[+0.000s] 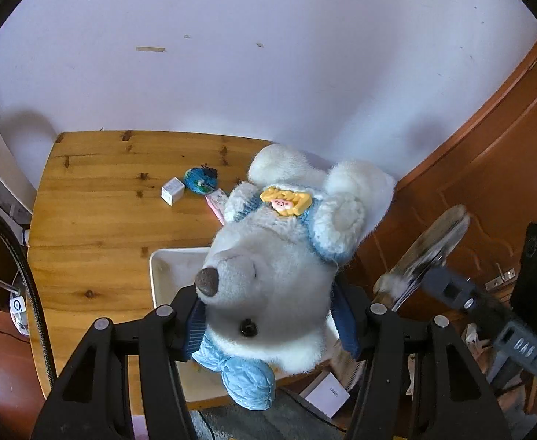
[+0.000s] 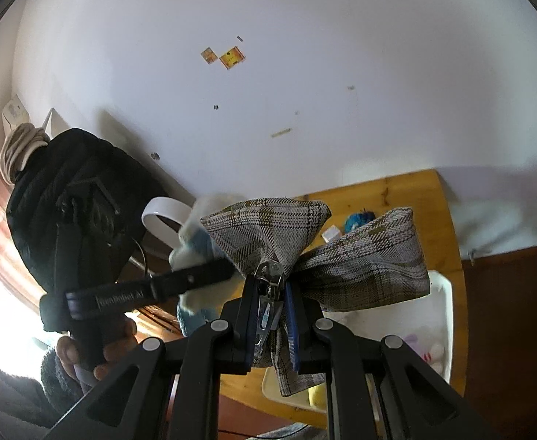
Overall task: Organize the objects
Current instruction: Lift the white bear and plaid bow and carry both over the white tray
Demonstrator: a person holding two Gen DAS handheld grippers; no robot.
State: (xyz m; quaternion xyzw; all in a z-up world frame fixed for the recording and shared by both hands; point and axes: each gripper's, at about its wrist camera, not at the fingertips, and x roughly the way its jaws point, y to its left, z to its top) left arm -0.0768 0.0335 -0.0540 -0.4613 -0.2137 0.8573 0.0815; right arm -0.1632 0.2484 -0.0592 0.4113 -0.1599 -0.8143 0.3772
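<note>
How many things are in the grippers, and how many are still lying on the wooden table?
Held in grippers: 2, the plush bear in the left gripper and the plaid bow hair clip in the right gripper.
Lying on the table: 4, the white tray, small white box, blue round pouch, pink packet.
Total: 6

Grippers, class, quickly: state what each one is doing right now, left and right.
Left gripper: closed on the white plush bear, held above the table.
Right gripper: shut on the plaid fabric bow at its metal clip.
</note>
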